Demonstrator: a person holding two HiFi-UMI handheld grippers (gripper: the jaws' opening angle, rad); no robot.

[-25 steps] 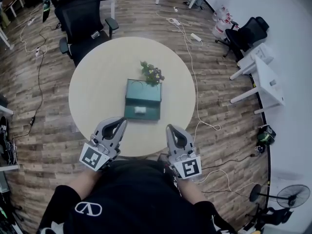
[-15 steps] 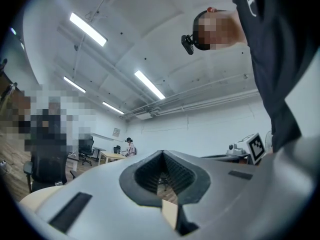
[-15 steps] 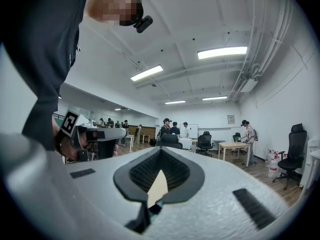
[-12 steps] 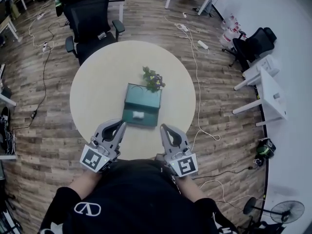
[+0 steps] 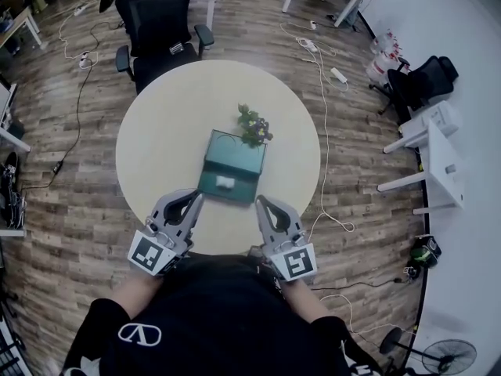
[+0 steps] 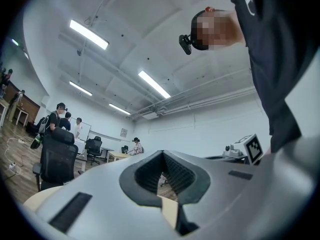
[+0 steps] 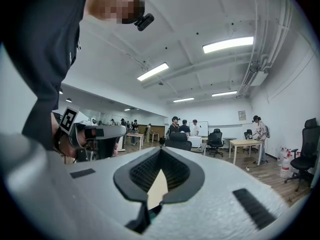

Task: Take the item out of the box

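White item (image 5: pixel 225 182) in the green box (image 5: pixel 235 151) seems small and light; pinch its middle. Left tongs (image 5: pixel 190 198) and right tongs (image 5: pixel 263 203) are pressed together, empty.

No words or numbers can be read; a white oval emblem (image 5: pixel 142 334) marks the person's black shirt (image 5: pixel 215 312).

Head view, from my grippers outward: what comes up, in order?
Left gripper and right gripper, side by side → green box with the white item inside → small plant → black office chair.
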